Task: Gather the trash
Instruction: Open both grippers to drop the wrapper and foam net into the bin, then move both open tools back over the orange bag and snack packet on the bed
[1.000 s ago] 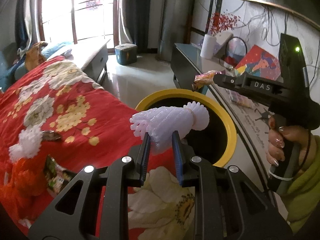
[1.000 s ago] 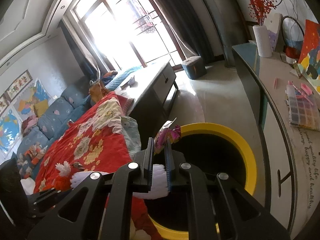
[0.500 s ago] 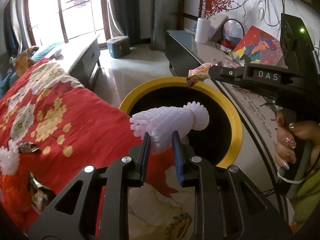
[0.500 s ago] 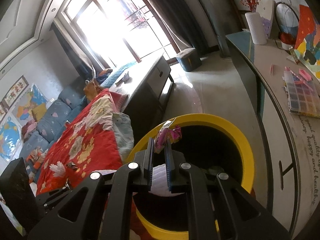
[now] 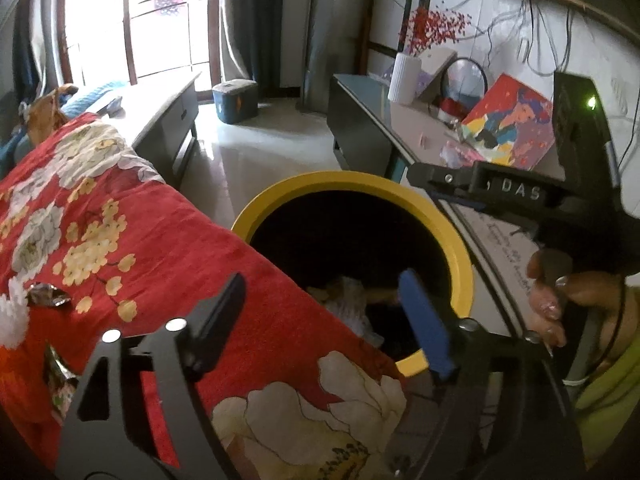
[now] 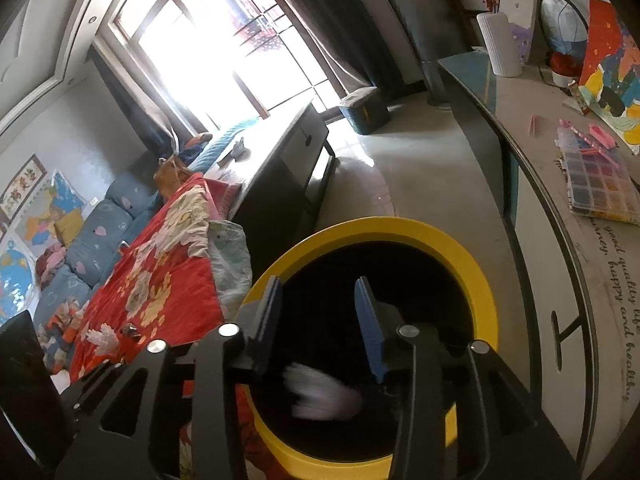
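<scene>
Both grippers, left point(image 5: 320, 308) and right point(image 6: 318, 320), had released their loads into the yellow-rimmed bin point(image 5: 460, 248); jaws stood spread, empty. White foam point(image 6: 320, 396) lay inside. Beside the bin, wrappers point(image 5: 46, 300) remained on the red quilt point(image 5: 160, 240).

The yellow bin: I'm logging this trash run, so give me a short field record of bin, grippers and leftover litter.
bin: yellow bin, open top, beside the red blanket
inside bin: white frilly piece, blurred
left gripper: open, empty, over bin edge
right gripper: open, empty, above bin mouth
left on blanket: shiny wrapper, white frilly piece
</scene>
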The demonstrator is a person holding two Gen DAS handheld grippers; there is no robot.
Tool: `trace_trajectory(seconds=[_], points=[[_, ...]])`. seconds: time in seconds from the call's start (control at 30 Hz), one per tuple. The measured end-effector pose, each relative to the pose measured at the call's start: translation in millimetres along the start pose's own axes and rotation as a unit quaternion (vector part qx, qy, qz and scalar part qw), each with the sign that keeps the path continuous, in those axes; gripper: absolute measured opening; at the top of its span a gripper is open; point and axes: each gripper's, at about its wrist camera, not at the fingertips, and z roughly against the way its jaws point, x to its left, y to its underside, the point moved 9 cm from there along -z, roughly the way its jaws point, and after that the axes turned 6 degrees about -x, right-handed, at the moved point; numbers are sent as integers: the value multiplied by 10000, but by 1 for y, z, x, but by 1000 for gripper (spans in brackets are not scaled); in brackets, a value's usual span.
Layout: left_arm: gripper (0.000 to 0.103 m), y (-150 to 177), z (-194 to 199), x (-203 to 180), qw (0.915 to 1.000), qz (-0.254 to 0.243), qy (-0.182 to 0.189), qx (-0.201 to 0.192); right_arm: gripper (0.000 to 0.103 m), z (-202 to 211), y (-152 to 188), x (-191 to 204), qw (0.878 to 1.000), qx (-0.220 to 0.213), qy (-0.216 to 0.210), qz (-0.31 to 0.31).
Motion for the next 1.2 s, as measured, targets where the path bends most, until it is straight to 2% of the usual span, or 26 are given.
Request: trace_trajectory(seconds=[0.17,0.47,1.2], points=[[92,-4,13,6,9993,297,83,-191,55,3,-1,4,9999,-75,65,98],[92,-10,35,23,9971,583,-108,-466,70,9,-5,10,9994,-214,183,196],[92,-12,84,65,9884,1046,-469,-995,75,17,-2,61,9971,-254,-68,719]])
